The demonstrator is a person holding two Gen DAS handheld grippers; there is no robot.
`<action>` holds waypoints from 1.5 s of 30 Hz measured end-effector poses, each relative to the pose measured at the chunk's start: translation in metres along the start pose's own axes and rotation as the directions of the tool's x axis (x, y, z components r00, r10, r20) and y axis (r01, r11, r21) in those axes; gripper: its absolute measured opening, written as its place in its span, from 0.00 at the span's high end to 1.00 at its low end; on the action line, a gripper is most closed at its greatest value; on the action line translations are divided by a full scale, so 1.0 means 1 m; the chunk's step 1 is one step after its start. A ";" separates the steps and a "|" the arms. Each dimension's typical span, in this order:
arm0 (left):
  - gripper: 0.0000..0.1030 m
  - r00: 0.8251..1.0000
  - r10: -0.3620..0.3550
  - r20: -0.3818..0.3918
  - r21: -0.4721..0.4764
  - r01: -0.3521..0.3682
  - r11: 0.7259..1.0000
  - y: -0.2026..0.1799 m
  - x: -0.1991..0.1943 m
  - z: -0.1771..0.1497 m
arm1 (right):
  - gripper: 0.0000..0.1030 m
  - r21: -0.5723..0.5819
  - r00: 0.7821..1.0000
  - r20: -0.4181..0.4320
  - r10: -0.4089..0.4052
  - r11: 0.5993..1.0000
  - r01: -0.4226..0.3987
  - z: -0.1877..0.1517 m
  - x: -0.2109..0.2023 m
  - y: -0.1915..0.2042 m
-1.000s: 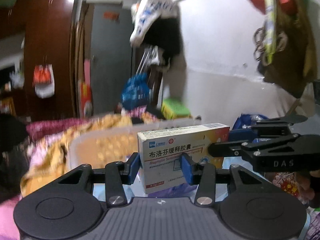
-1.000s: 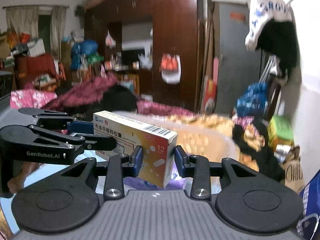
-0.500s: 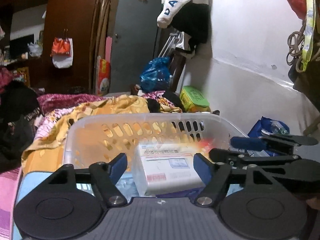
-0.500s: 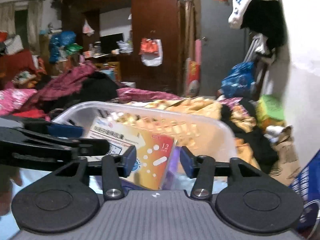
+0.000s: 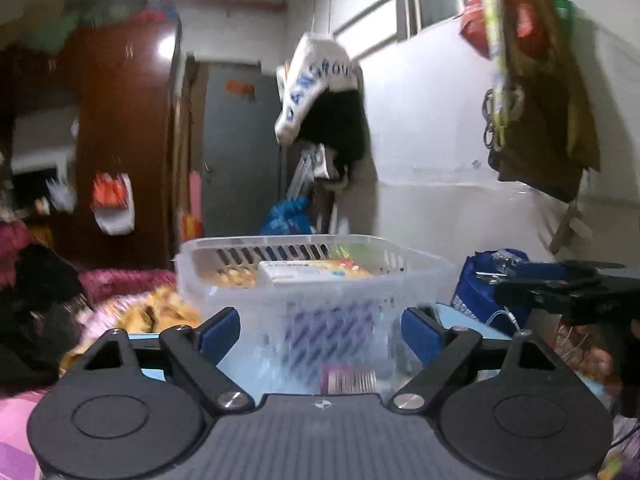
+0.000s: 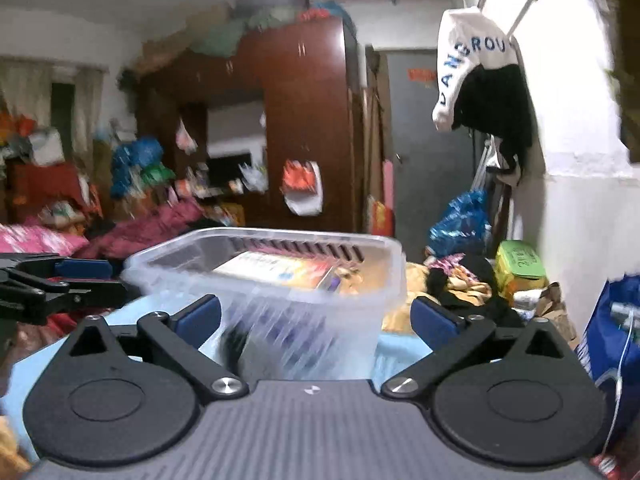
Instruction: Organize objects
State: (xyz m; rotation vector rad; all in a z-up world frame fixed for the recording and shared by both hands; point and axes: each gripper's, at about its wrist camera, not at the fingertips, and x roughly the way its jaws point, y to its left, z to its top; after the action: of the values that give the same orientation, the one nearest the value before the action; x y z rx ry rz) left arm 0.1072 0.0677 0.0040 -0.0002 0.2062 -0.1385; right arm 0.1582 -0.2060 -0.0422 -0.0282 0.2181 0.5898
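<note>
Cluttered bedding and a brown wardrobe (image 5: 124, 128) are seen behind the left gripper (image 5: 320, 330), whose fingers are spreading apart with nothing gripped; the medicine box (image 5: 304, 272) lies inside the translucent basket (image 5: 420, 276) ahead. From the right wrist, the right gripper (image 6: 316, 314) is likewise opening, empty, before the same basket (image 6: 384, 276).

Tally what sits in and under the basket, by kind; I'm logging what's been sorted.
Clear slotted plastic basket: 1
White and orange medicine box inside it: 1
Purple packet, blurred, at the basket's base: 1
Total: 3
</note>
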 end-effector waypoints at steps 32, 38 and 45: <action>0.05 0.974 0.014 -0.224 -0.067 -0.029 0.997 -0.004 0.037 -0.047 | 0.27 0.116 0.995 -0.100 -0.028 0.992 0.039 -0.052 0.000 -0.029; 0.05 0.959 0.036 -0.280 -0.053 -0.053 0.997 -0.008 0.045 -0.047 | 0.45 0.101 0.985 -0.171 -0.022 0.994 0.040 -0.054 0.023 -0.027; 0.06 0.927 0.087 -0.365 -0.009 -0.097 0.995 -0.017 0.057 -0.047 | 0.62 0.076 0.972 -0.231 -0.041 0.995 0.060 -0.053 0.035 -0.023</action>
State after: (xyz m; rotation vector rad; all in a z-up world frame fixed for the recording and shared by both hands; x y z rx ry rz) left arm 0.1507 0.0438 -0.0537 0.0082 0.5798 -0.0401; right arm 0.1894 -0.2106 -0.1018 -0.0223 0.4647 0.5261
